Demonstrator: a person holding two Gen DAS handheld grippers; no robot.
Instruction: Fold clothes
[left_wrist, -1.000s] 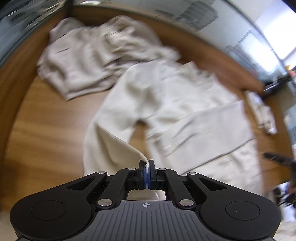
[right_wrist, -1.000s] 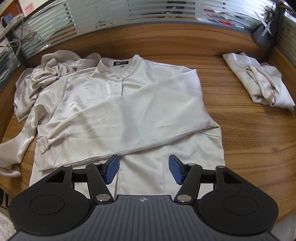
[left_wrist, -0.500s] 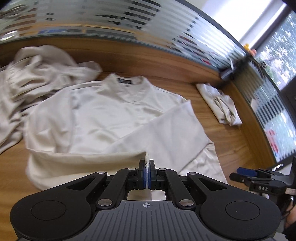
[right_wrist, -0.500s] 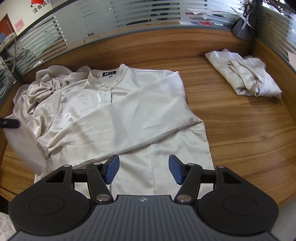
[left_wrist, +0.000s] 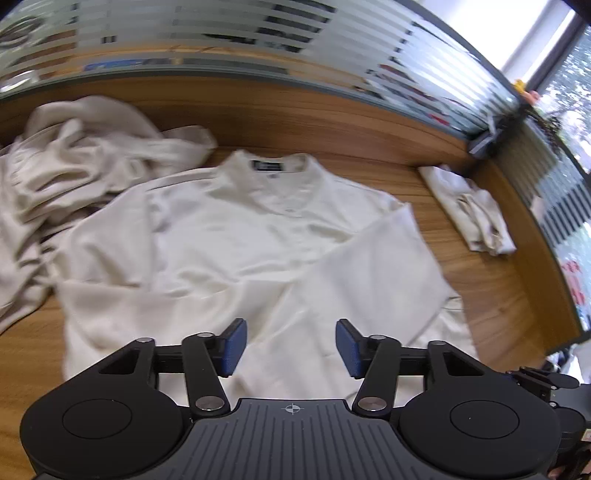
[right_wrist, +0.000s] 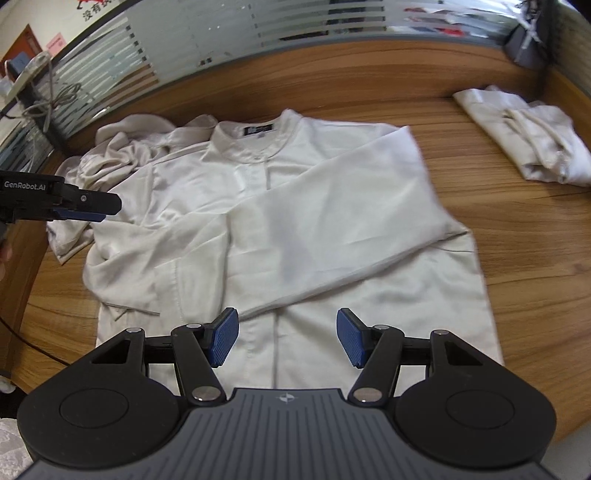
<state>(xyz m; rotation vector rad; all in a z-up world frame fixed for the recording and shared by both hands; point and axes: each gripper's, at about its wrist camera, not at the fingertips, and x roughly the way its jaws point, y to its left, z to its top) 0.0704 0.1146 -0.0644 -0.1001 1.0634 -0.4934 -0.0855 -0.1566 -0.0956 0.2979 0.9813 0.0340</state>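
A cream satin shirt (right_wrist: 295, 221) lies flat, collar away from me, on the wooden table (right_wrist: 517, 236). Both sleeves are folded across its chest. It also fills the left wrist view (left_wrist: 240, 251). My left gripper (left_wrist: 291, 349) is open and empty above the shirt's lower left part; it shows from the side in the right wrist view (right_wrist: 86, 208), over the shirt's left shoulder. My right gripper (right_wrist: 287, 341) is open and empty above the shirt's hem.
A crumpled pile of cream clothes (left_wrist: 66, 170) lies at the back left, also in the right wrist view (right_wrist: 122, 155). A folded cream garment (right_wrist: 528, 144) lies at the back right. A wooden rim and a striped glass partition (right_wrist: 258, 48) border the table.
My left gripper carried the left sleeve across the shirt's chest, then opened and let it go. The sleeve now lies folded on the shirt. My right gripper stayed open and moved slightly nearer.
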